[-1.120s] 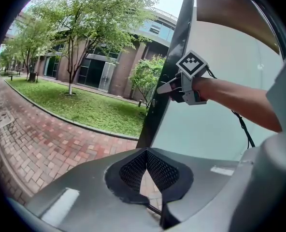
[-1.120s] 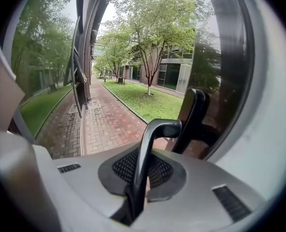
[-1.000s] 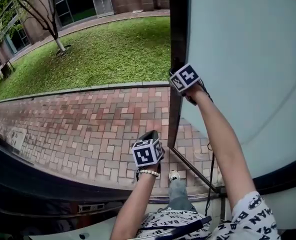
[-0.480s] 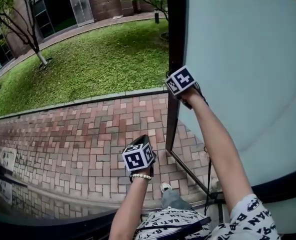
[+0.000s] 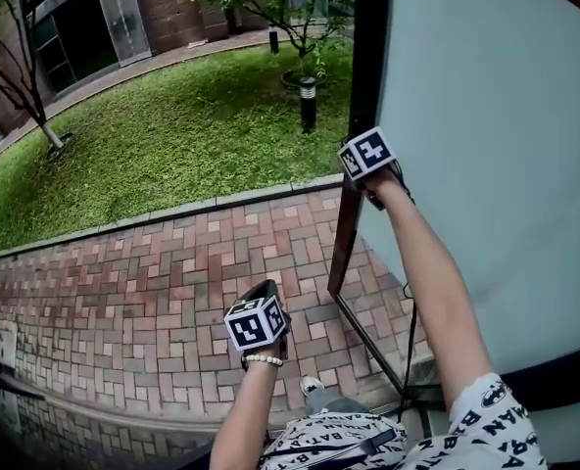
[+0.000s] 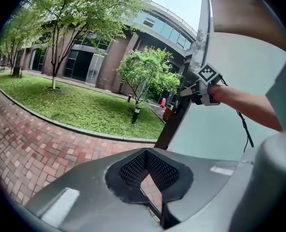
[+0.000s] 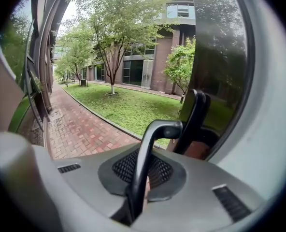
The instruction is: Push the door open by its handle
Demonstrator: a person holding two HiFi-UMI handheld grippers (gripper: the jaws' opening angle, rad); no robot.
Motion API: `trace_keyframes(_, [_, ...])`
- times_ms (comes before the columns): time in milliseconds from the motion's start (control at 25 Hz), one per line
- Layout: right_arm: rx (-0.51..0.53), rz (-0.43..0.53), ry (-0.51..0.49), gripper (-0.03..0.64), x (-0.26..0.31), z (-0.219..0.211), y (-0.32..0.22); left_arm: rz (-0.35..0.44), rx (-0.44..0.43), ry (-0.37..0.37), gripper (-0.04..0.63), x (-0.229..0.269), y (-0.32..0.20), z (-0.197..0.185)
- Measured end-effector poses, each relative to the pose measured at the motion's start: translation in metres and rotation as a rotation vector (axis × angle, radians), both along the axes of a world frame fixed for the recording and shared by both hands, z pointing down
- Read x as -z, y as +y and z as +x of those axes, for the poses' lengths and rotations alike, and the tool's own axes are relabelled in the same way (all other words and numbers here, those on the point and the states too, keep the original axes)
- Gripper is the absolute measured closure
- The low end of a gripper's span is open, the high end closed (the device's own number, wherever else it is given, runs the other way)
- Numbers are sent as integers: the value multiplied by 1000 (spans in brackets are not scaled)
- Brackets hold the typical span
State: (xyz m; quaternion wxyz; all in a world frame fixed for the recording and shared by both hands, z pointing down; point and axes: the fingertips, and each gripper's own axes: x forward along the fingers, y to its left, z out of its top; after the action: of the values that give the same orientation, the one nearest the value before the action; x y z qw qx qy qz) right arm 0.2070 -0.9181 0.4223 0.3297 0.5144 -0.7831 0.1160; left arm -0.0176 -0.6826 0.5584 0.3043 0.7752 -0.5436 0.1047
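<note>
The door (image 5: 496,135) is standing open over the brick path (image 5: 172,292), its dark edge running upright; the handle (image 7: 144,168) at that edge is standing upright too, its top bending toward the door. The right tongs (image 5: 366,162) are clamping it, while the left tongs (image 5: 261,304) are hanging together, empty

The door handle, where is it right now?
In the right gripper view the door handle stands mid-picture between the right gripper's jaws; in the head view that gripper is on the right, against the dark edge of the door.
</note>
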Motion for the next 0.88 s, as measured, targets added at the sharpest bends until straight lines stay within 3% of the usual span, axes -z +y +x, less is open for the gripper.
trace_keyframes(520, [-221,3,7,598,1,157,-48,-27,-44,7,609,-14,-56,33])
trace_keyframes(880, [-311,1,-9,598,0,224,-63,-40,-81,17,609,-21,-88,54])
